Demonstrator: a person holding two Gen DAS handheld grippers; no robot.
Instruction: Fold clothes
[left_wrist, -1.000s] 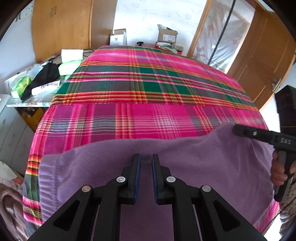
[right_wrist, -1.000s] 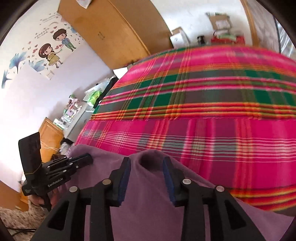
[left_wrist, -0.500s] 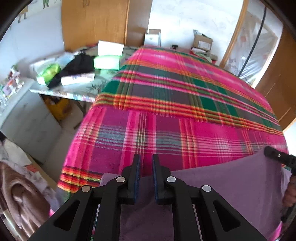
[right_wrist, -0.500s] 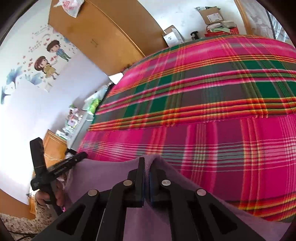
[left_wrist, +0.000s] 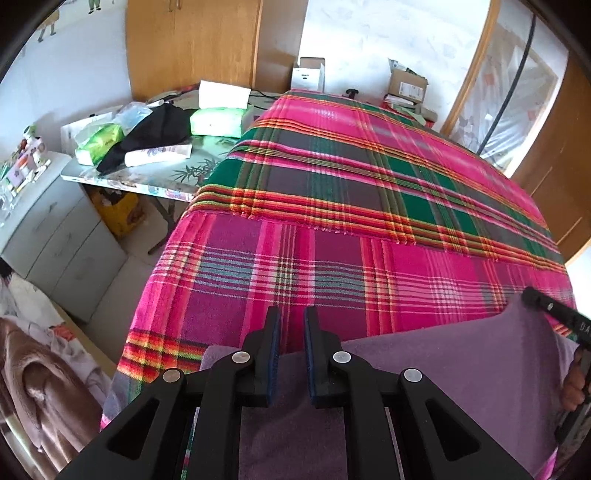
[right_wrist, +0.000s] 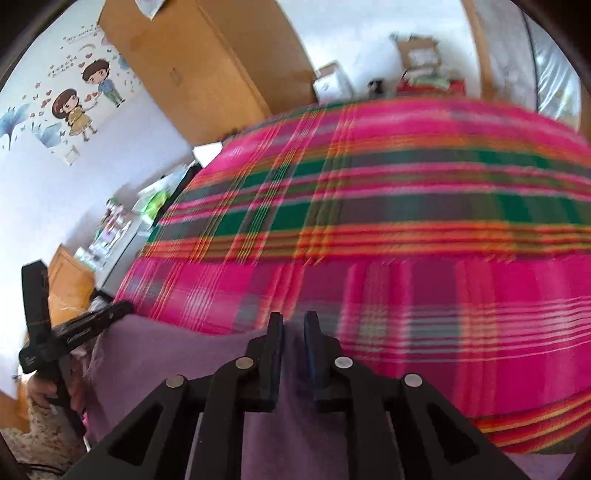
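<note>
Purple fleece garment (left_wrist: 424, 373) stretches sideways above the plaid bed (left_wrist: 369, 206), each end pinched by nearly closed left gripper (left_wrist: 291, 354) and right gripper (right_wrist: 293, 354) jaws.

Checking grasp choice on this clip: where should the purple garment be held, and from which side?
By its far hem, one corner per gripper, approached from the near bed side. The purple garment hangs as a taut sheet between the left gripper and right gripper.

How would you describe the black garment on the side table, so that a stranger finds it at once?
Left of the plaid bed stands a cluttered side table. On it the black garment lies crumpled between a green packet and a pale green pack. It is the only dark, soft thing there.
</note>
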